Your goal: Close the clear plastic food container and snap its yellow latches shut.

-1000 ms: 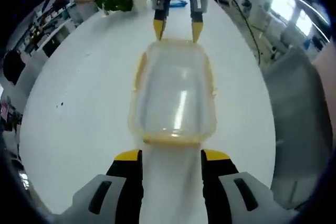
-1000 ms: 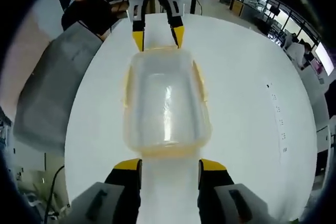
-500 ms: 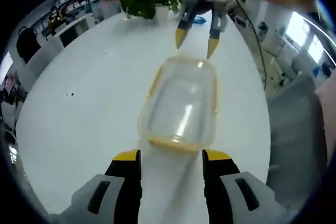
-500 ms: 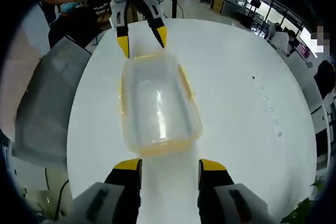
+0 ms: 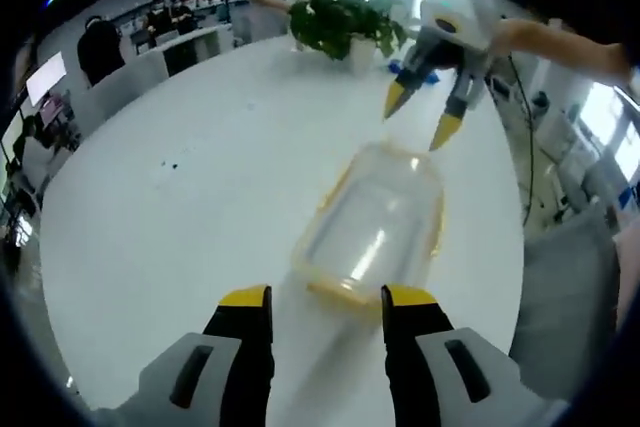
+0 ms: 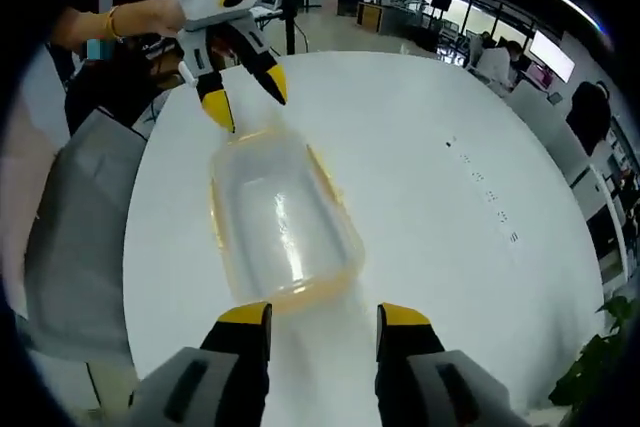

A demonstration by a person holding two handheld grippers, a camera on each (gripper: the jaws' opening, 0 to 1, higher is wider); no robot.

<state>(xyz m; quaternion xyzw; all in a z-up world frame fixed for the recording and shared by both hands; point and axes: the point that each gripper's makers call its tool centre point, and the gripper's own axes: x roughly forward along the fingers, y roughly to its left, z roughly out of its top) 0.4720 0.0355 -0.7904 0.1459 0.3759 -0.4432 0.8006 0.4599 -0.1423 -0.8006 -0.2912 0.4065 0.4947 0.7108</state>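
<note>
Jaws of the left gripper [image 5: 322,299] stand apart and empty, just short of the container's near short end. Container [image 5: 372,225] sits on the white table [image 5: 180,217], lid on it, long axis running away from the left gripper and slanting toward the table's far right edge. Yellow latches [image 5: 338,292] show along its rim; whether they're snapped I can't tell. At the far short end the right gripper [image 5: 424,117] hangs above the rim, tips spread, holding nothing, not touching. From the right gripper view it mirrors: own jaws parted at the bottom [image 6: 320,315], the container's [image 6: 280,222] yellow end strip just beyond them, and the left gripper [image 6: 244,92] over the opposite end, likewise spread. So each gripper faces one short end, the box lengthwise between them, neither clearly nearer. My read: next move presses the end latches, which needs tips brought down onto the yellow tabs. Far edge of the table carries a potted plant [image 5: 345,22].
</note>
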